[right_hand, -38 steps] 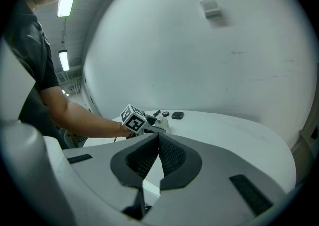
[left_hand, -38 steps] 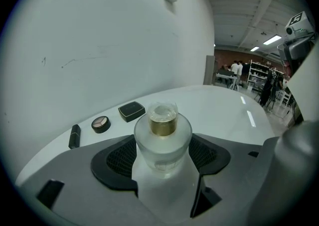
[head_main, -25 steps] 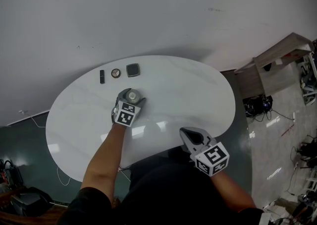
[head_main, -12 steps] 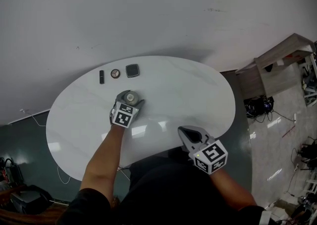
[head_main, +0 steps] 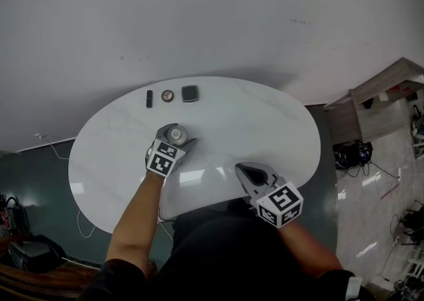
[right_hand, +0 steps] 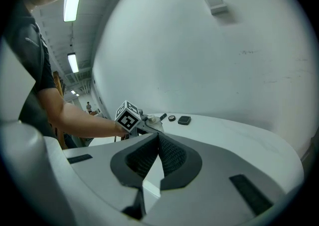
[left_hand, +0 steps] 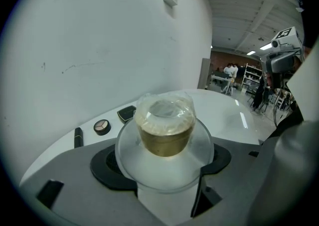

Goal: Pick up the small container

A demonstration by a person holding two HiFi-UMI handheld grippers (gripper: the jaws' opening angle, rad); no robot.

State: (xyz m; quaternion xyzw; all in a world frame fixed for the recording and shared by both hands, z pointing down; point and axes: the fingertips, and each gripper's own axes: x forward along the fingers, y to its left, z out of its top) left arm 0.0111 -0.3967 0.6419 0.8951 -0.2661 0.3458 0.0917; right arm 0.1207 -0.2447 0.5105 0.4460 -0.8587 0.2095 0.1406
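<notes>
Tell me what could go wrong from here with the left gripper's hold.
The left gripper is shut on the small round clear container of golden contents; its smooth curved wall might slip out. Its wrinkled film cover looks loose, so tilting may spill. Moving forward could knock the round cosmetic compact.

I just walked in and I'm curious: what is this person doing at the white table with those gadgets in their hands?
A person works two hand-held claws over a white oval table. The left claw is closed on a small clear container with golden contents; whether it is off the table is unclear. The right claw is shut and empty near the front edge. A lipstick, a round compact and a square compact lie at the far edge.
</notes>
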